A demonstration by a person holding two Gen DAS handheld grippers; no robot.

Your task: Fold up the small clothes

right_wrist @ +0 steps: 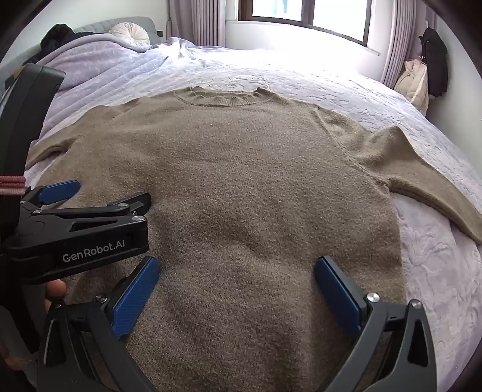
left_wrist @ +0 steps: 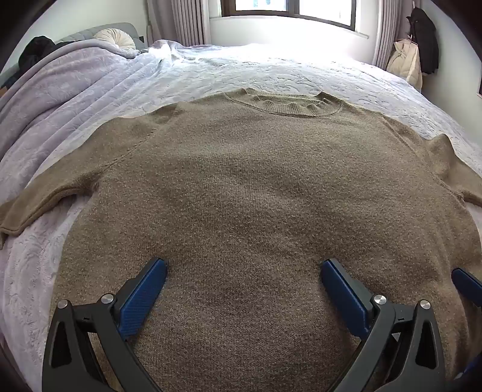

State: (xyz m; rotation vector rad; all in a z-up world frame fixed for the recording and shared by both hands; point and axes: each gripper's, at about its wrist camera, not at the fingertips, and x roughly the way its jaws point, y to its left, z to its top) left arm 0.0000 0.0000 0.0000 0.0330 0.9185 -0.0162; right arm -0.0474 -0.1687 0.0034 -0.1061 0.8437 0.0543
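A brown knit sweater (left_wrist: 241, 181) lies spread flat on the bed, collar (left_wrist: 283, 102) at the far side and both sleeves out to the sides. My left gripper (left_wrist: 243, 265) is open and empty, just above the sweater's lower body. My right gripper (right_wrist: 236, 263) is also open and empty over the lower body, to the right of the left one. The sweater (right_wrist: 241, 169) fills the right wrist view, where the left gripper's body (right_wrist: 78, 232) shows at the left. One blue finger (left_wrist: 467, 283) of the right gripper shows at the right edge of the left wrist view.
The bed has a pale lilac quilted cover (left_wrist: 286, 69). A bunched blanket (left_wrist: 60, 90) and a round cushion (left_wrist: 116, 37) lie at the far left. A window (left_wrist: 289, 9) is behind the bed. Coats (left_wrist: 421, 45) hang at the right wall.
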